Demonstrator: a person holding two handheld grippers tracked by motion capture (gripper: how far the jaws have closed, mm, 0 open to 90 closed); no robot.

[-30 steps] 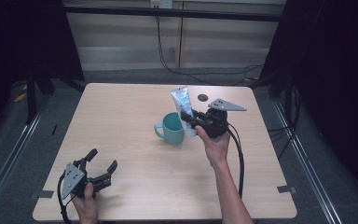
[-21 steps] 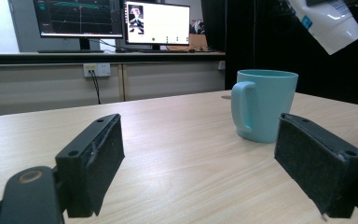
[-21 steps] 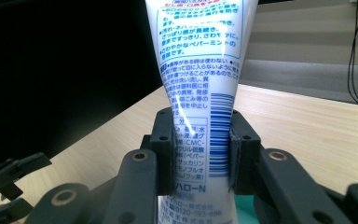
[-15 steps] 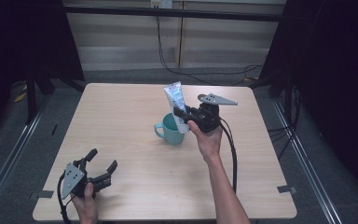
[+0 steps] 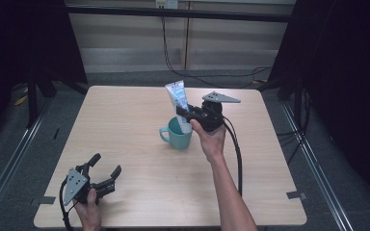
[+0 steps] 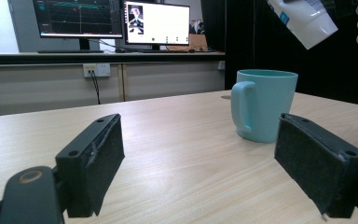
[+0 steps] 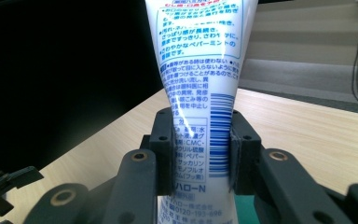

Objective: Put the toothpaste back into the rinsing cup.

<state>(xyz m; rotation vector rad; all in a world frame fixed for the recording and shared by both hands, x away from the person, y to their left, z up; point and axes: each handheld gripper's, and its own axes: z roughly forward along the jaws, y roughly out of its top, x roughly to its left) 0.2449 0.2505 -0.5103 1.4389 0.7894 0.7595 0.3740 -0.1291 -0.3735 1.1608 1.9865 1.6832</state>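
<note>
We see the right gripper point(image 5: 187, 114) held above the middle of the desk point(image 5: 125, 125), its jaws pinching a white toothpaste tube point(image 5: 178, 102) near the tube's lower end; in the right gripper view the two black jaws press flat against either side of the tube point(image 7: 200, 93), squeezing it slightly, with the blue print and the barcode facing the camera; the tube rises nearly upright from the jaws, its flat crimped end uppermost and leaning a little toward the far left of the desk in the high view. Directly under the grip stands a teal mug point(image 5: 178, 134), upright on the desk, its handle turned to the left in the high view; the lower end of the tube hangs just above the mug's mouth, and we cannot tell whether it dips past the rim. In the left gripper view the mug point(image 6: 263, 105) stands ahead with the tube's capped end point(image 6: 305, 21) above and to its right, clear of the rim there.

The left gripper point(image 5: 103, 171) rests near the front left corner of the desk, well apart from the mug; its jaws are spread wide with nothing between them, and bare wood shows through the gap.
</note>
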